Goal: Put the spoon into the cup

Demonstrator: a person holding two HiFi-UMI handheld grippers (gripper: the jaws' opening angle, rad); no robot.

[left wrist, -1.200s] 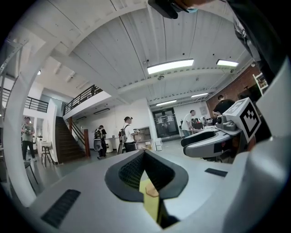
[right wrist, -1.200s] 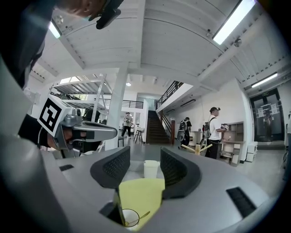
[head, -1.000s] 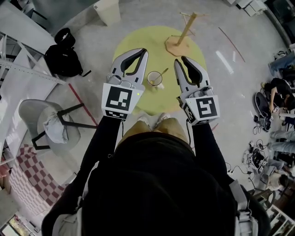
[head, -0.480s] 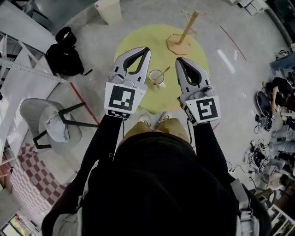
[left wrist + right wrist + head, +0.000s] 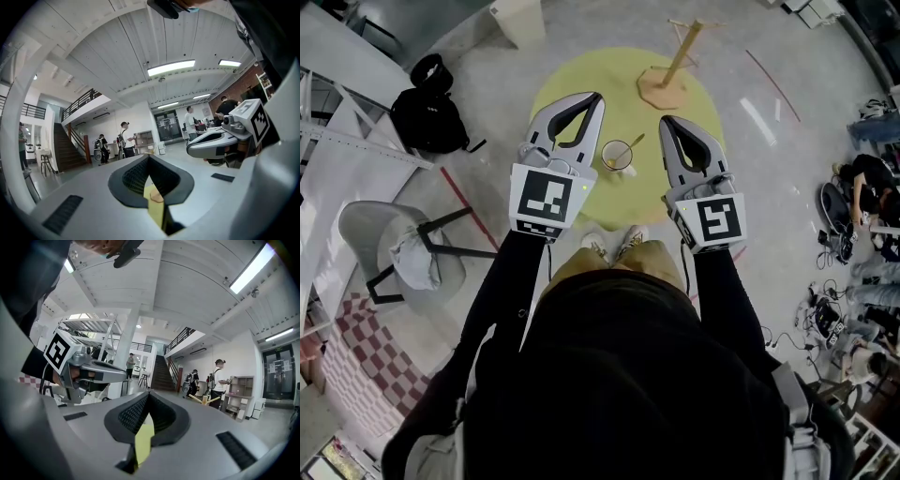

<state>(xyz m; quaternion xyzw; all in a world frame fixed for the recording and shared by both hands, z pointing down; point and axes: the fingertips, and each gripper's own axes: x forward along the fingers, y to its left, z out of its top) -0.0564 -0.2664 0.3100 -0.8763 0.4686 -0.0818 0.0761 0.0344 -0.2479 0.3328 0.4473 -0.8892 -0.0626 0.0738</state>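
Jaws of both the left gripper point(image 5: 597, 97) and the right gripper point(image 5: 664, 122) are pressed together, pinching nothing. Between them the spoon point(image 5: 633, 145) stands in the cup point(image 5: 617, 157), its handle leaning over the rim toward 1 o'clock. It looks light, thin and stiff, probably slippery; the free handle end is the place to pinch. Farther toward 1 o'clock on the yellow table point(image 5: 619, 94) is a wooden stand point(image 5: 675, 66).
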